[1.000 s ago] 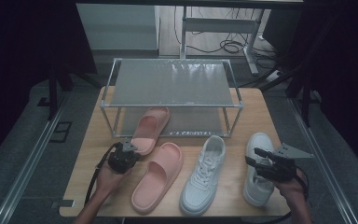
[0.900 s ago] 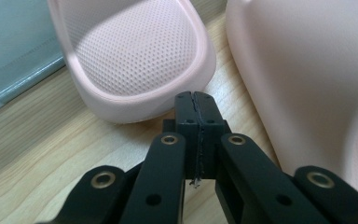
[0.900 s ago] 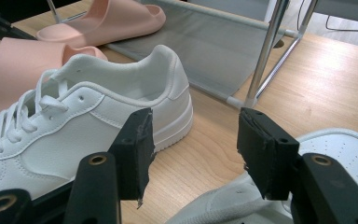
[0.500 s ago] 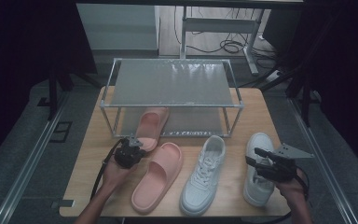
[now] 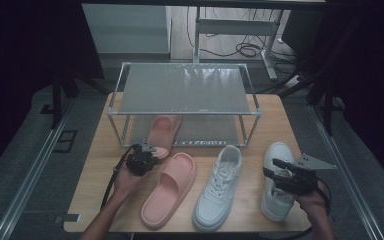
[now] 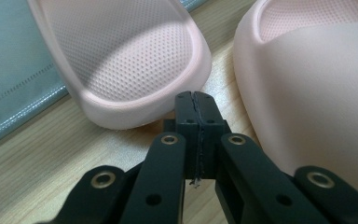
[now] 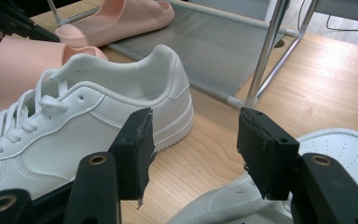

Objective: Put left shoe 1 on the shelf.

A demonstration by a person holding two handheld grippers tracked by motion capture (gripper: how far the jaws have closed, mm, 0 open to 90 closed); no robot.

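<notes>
Fingers of my left gripper (image 6: 196, 105) pressed together, tips touching the pink rubber slide's heel (image 6: 135, 60); right gripper (image 7: 193, 149) gapes empty above the white leather sneaker (image 7: 345, 154).

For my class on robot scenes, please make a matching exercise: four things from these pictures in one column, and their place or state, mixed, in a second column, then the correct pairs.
Things:
1. left gripper
2. right gripper
3. far pink slipper
4. near pink slipper

Places or states:
A. toe under the shoe rack
B. jaws open, between the two white sneakers
C. lying wholly on the bare table, beside a white sneaker
D. jaws shut, empty, at a slipper's heel

Pairs: 1-D, 2-B, 3-A, 4-C
</notes>
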